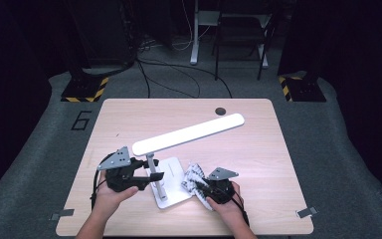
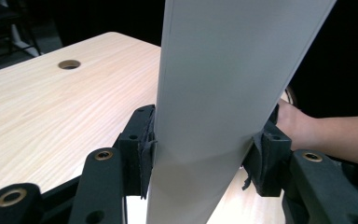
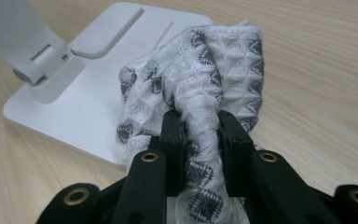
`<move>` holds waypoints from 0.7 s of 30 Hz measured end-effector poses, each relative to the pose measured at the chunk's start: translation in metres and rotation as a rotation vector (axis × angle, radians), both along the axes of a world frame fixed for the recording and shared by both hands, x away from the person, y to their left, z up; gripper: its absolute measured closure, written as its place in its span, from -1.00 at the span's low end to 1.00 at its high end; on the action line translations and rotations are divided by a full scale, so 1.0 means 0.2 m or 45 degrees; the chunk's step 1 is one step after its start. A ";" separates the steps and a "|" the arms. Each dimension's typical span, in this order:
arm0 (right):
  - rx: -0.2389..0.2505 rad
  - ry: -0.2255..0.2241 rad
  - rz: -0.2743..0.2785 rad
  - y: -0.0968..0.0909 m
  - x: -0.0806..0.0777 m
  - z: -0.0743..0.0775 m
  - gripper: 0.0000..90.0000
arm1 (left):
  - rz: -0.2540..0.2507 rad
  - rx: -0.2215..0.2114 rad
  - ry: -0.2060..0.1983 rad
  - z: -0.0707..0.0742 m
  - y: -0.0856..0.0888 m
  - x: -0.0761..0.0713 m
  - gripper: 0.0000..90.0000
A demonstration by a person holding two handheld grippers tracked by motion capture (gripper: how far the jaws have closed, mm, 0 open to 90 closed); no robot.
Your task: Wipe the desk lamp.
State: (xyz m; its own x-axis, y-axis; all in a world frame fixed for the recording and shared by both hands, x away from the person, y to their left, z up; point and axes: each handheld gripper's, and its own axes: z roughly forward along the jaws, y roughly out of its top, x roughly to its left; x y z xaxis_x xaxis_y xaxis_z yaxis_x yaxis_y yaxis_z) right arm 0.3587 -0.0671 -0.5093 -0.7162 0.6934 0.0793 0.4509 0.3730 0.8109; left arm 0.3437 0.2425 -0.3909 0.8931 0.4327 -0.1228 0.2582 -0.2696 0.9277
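Presently on my tabletop [image 1: 258,149]: one white desk lamp [image 1: 186,134], its flat base [image 1: 171,186] near the front edge, its long light bar slanting up toward the far right. My left claw [image 1: 146,181] grips the lamp; from above I see it reach in at the upright stem beside the base. Its own view adds what the high view cannot: a broad pale panel of the lamp [image 2: 223,93] stands between the two pads, both pressed against its edges, with a forearm beyond at the right and a round grommet hole [image 2: 69,64] in the wood far off. One grey-and-white patterned cloth [image 1: 194,179], bunched, lies just beside the base on its right. My right claw [image 1: 199,188] pinches it; the right gripper view shows a twisted fold of waffle weave [image 3: 205,84] squeezed between the pads, the cloth's far side touching the base corner [image 3: 88,112]. The high view alone gives dark floor and cables beyond.
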 end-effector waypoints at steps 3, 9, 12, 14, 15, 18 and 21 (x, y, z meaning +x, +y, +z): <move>0.002 -0.027 0.040 0.03 -0.02 0.01 0.62 | -0.042 0.000 -0.004 0.00 -0.01 -0.01 0.11; 0.026 -0.057 0.131 0.12 -0.05 0.01 0.59 | -0.142 -0.002 0.001 0.00 -0.04 -0.02 0.10; 0.006 -0.053 0.146 0.16 -0.06 0.00 0.59 | -0.160 -0.004 -0.001 0.00 -0.06 -0.03 0.10; 0.001 -0.057 0.161 0.17 -0.06 0.00 0.59 | -0.169 -0.010 0.012 0.00 -0.06 -0.03 0.10; -0.006 -0.050 0.165 0.18 -0.06 -0.01 0.59 | -0.170 -0.008 0.015 0.00 -0.06 -0.03 0.10; -0.013 -0.042 0.164 0.18 -0.06 -0.02 0.58 | -0.165 -0.005 0.020 0.01 -0.06 -0.03 0.08; 0.000 -0.024 0.160 0.17 -0.05 -0.02 0.58 | -0.166 -0.062 0.056 0.03 -0.05 -0.03 0.02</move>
